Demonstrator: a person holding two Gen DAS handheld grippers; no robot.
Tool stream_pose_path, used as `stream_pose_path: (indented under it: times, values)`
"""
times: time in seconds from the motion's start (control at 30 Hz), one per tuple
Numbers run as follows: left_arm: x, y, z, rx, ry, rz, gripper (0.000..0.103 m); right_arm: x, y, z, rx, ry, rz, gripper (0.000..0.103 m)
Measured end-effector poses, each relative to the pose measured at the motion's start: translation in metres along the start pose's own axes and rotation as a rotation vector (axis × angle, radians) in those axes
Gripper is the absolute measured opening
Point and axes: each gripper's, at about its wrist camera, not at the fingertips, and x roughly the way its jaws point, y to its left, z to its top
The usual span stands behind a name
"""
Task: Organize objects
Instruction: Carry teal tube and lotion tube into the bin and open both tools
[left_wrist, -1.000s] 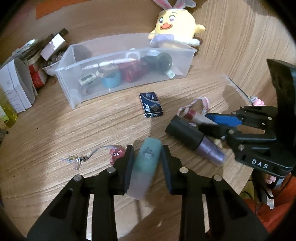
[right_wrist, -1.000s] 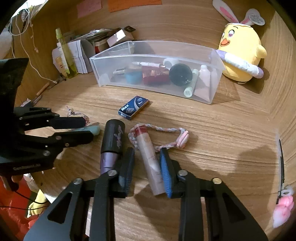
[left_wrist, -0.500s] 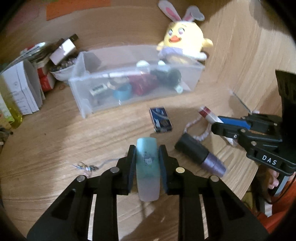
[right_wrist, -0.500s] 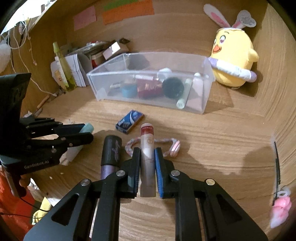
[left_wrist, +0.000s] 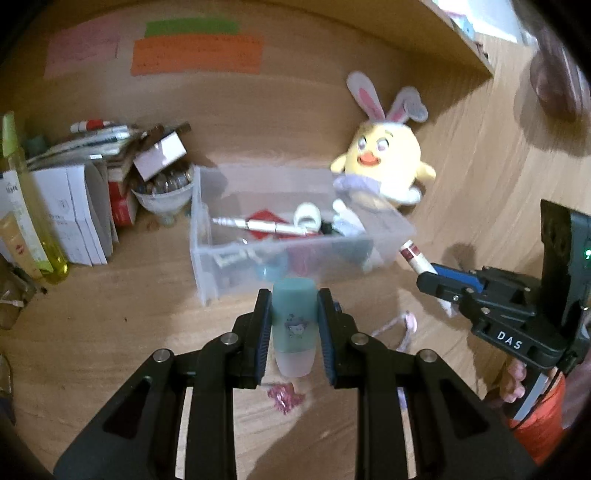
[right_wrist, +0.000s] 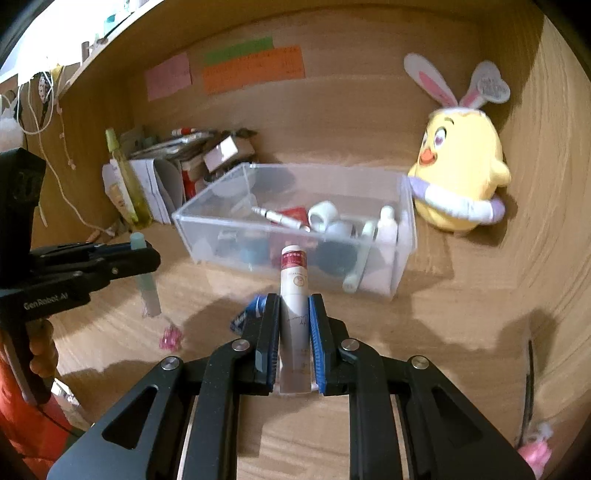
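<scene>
My left gripper (left_wrist: 294, 332) is shut on a teal tube with a frosted cap (left_wrist: 294, 325), held off the desk in front of the clear plastic bin (left_wrist: 207, 266). From the right wrist view, the same teal tube (right_wrist: 146, 277) hangs in the left gripper (right_wrist: 142, 254) at the left. My right gripper (right_wrist: 293, 343) is shut on a white tube with a red band (right_wrist: 293, 295), also raised, just short of the clear bin (right_wrist: 404, 236). That white tube (left_wrist: 415, 258) pokes out of the right gripper (left_wrist: 439, 282) beside the bin's right end. The bin holds several small items.
A yellow chick plush with bunny ears (right_wrist: 458, 170) sits right of the bin. Boxes, papers and a yellow bottle (left_wrist: 29, 206) crowd the back left. A pink charm (right_wrist: 170, 338), a blue box (right_wrist: 243, 317) and a pink cord (left_wrist: 402, 325) lie on the wooden desk.
Both grippers shut on their tubes and lifted them off the desk toward the bin. The dark purple-capped tube has dropped out of view.
</scene>
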Motion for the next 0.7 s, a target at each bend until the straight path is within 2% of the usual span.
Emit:
stream_pose_path:
  times: [0.43, 0.7]
  values:
    - [-0.003, 0.014, 0.045, -0.061, -0.087, 0.011, 0.024, 0.018, -0.015, 0.048, -0.024, -0.052, -0.011, 0.014]
    - [0.011, 0.022, 0.072, -0.077, -0.104, 0.058, 0.024, 0.04, -0.025, 0.076, -0.055, -0.057, -0.031, 0.014]
